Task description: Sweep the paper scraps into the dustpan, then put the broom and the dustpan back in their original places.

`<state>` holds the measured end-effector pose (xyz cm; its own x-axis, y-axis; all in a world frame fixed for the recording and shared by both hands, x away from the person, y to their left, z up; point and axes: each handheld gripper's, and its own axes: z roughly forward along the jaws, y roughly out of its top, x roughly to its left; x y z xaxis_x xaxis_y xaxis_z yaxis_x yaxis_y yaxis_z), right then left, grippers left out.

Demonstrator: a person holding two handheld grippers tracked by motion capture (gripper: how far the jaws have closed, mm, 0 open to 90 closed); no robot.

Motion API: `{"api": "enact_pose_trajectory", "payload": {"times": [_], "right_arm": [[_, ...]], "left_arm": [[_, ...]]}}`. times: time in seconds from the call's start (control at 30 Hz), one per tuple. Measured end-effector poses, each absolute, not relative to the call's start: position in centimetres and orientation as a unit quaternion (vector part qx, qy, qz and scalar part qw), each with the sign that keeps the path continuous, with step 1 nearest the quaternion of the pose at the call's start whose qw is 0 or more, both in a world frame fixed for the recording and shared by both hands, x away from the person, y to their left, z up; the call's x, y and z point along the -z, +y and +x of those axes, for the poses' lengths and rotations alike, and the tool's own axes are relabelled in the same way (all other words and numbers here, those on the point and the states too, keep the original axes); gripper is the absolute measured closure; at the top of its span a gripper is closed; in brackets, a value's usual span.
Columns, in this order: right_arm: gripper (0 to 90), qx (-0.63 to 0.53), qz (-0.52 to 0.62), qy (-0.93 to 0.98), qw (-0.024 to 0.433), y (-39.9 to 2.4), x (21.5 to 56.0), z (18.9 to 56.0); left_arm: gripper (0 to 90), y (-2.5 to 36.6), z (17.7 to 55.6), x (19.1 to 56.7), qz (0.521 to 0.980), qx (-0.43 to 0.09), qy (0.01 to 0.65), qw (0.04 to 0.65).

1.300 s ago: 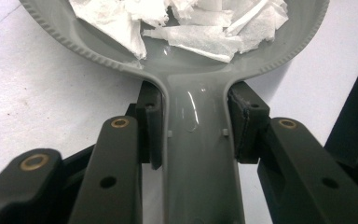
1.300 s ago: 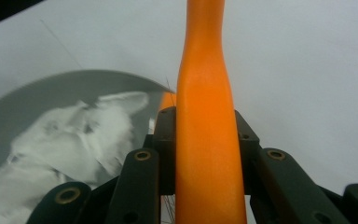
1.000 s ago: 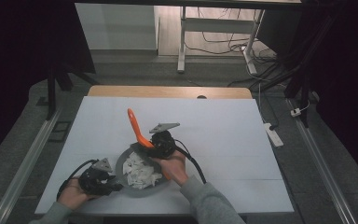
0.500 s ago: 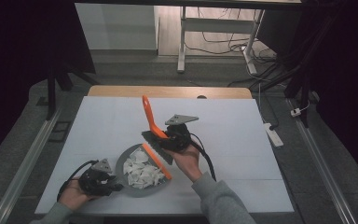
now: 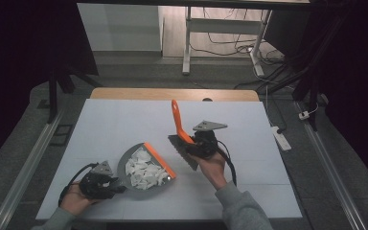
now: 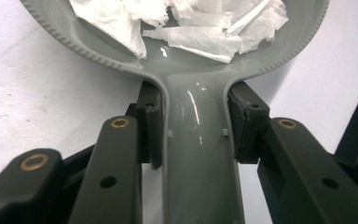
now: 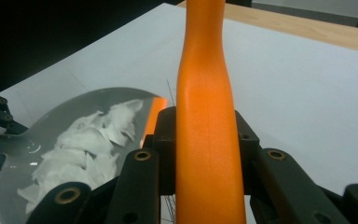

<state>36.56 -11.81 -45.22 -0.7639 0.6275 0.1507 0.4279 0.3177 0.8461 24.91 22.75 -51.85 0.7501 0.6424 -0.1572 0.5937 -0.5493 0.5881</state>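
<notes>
Nearest the person, the left claw [image 5: 106, 184] sits low on the white surface [image 5: 249, 129], its jaws closed on the grey handle of the dustpan [image 5: 127, 165]. In the left gripper view the pads [image 6: 151, 123] press against both sides of that handle [image 6: 198, 154]. The dustpan lies flat on the surface, just beyond the left claw. It holds a heap of torn white paper scraps [image 5: 145, 172], and its orange lip [image 5: 159, 159] faces away from the left claw.

To the right of the dustpan and a little farther off, the right claw [image 5: 191, 143] is held above the surface, gripping a hand brush [image 5: 179, 136] by its orange handle [image 7: 205, 135]. The handle points up and away from the dustpan. The dark bristle head [image 5: 183, 152] hangs just beside the dustpan's orange lip, apart from it.
</notes>
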Motion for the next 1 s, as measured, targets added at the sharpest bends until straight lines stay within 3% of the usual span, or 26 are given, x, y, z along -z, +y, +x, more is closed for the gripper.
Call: {"api": "enact_pose_trajectory", "payload": {"times": [1.0], "right_arm": [[70.7, -0.48, 0.353, 0.796, 0.103, -21.2, 45.3, 34.5]], "left_arm": [[61.6, 23.6, 25.2, 51.0, 0.823, -0.082, 0.444, 0.345]]}}
